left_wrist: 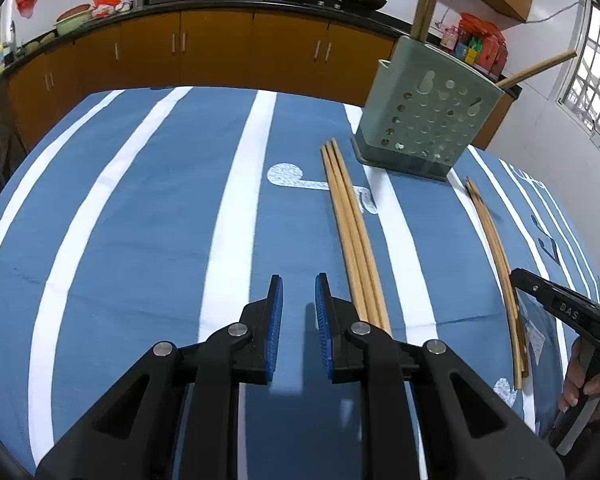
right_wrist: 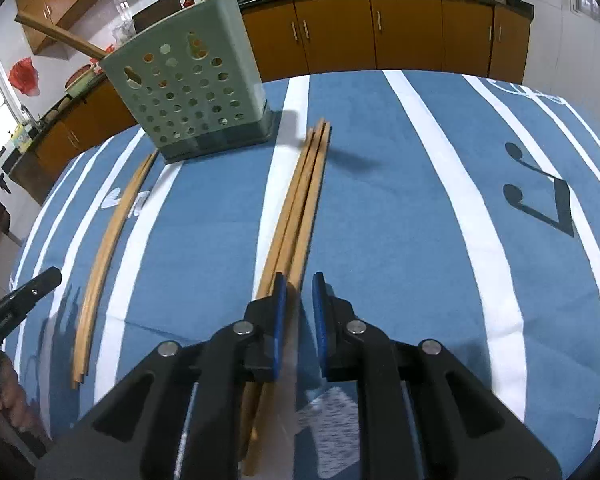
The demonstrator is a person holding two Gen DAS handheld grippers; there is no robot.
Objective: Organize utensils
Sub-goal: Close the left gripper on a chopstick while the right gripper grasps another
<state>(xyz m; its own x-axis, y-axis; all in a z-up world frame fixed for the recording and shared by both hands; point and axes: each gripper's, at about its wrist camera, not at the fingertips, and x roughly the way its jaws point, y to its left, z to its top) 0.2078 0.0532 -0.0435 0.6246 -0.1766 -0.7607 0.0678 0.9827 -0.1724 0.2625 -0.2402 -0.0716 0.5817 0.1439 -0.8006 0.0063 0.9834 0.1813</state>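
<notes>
Two bundles of wooden chopsticks lie lengthwise on the blue striped tablecloth (left_wrist: 160,208). One bundle (left_wrist: 352,240) runs just right of my left gripper (left_wrist: 298,280), whose blue pads stand nearly closed with nothing between them. The other bundle (right_wrist: 300,200) lies straight ahead of my right gripper (right_wrist: 299,280) and passes under its left finger; its jaws are also nearly closed and empty. A pale green perforated utensil holder (left_wrist: 428,120) (right_wrist: 192,92) stands upright beyond both bundles, with wooden handles (left_wrist: 428,0) sticking out of it.
The round table's far edge (left_wrist: 220,90) drops off in front of orange kitchen cabinets (left_wrist: 216,48) under a dark counter with woks. A person's hand (left_wrist: 588,384) holds the right gripper at the left wrist view's right edge. A window (left_wrist: 596,80) is at right.
</notes>
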